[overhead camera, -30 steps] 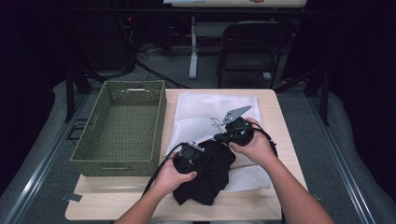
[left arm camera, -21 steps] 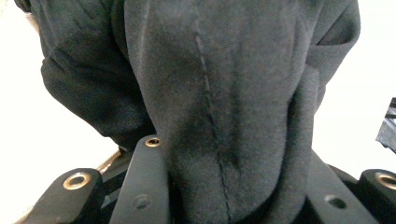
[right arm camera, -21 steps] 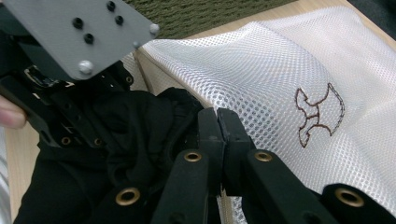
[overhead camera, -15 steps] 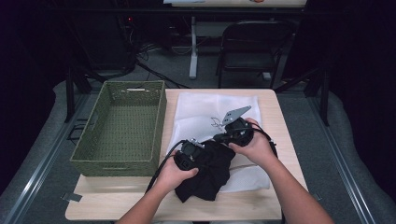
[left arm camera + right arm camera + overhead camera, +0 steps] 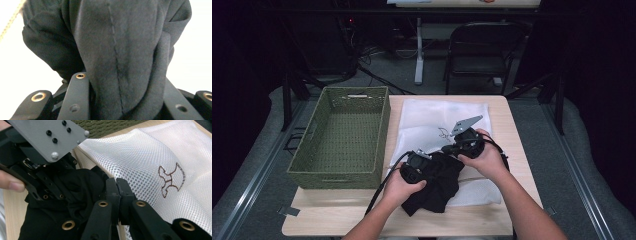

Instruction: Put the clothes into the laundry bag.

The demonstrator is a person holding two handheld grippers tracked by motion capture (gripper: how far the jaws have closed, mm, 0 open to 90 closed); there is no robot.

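High view: wooden table [image 5: 517, 150] in a dark room, green basket [image 5: 343, 137] left of both grippers. Left gripper [image 5: 416, 167] and right gripper [image 5: 466, 142] meet over black cloth [image 5: 437, 187] on white mesh bag [image 5: 437, 120].

Left gripper view: jaws clamp the cloth, just eased slightly.

Right gripper view: jaws pressed together, pinching the bag's edge.
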